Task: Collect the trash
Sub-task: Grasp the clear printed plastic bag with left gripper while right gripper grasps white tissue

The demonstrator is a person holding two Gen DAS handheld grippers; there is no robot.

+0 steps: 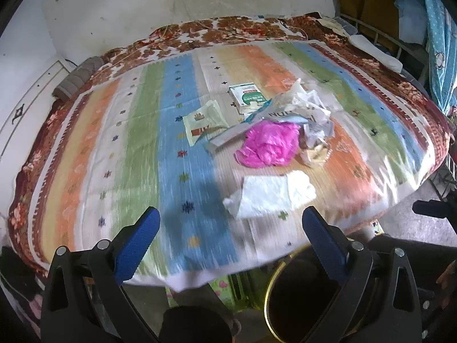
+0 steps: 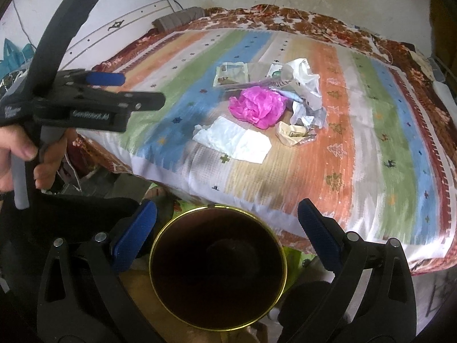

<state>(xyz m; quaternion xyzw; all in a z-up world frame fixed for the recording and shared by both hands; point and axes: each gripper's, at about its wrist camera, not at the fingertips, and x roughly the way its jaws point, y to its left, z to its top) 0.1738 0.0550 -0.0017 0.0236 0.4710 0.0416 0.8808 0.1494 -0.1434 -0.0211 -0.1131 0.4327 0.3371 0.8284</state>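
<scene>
Trash lies in a heap on the striped bedspread [image 1: 114, 143]: a pink plastic bag [image 1: 268, 143], a flat white paper [image 1: 271, 191], a green-and-white box [image 1: 247, 97], a printed packet [image 1: 204, 121], crumpled white wrappers [image 1: 308, 105] and a small crumpled scrap [image 2: 294, 134]. The pink bag [image 2: 257, 105] and white paper [image 2: 234, 140] also show in the right wrist view. My left gripper [image 1: 231, 228] is open and empty above the bed's near edge, short of the paper; it also shows from the side [image 2: 125, 88]. My right gripper [image 2: 227, 217] is open and empty over a dark bin with a gold rim [image 2: 285, 254].
The bin [image 1: 268, 294] stands on the floor against the bed's near edge. A white wall [image 1: 100, 14] runs behind the bed. A metal rack with blue cloth [image 1: 437, 43] stands at the right. A grey folded item [image 1: 77, 77] lies at the bed's far left.
</scene>
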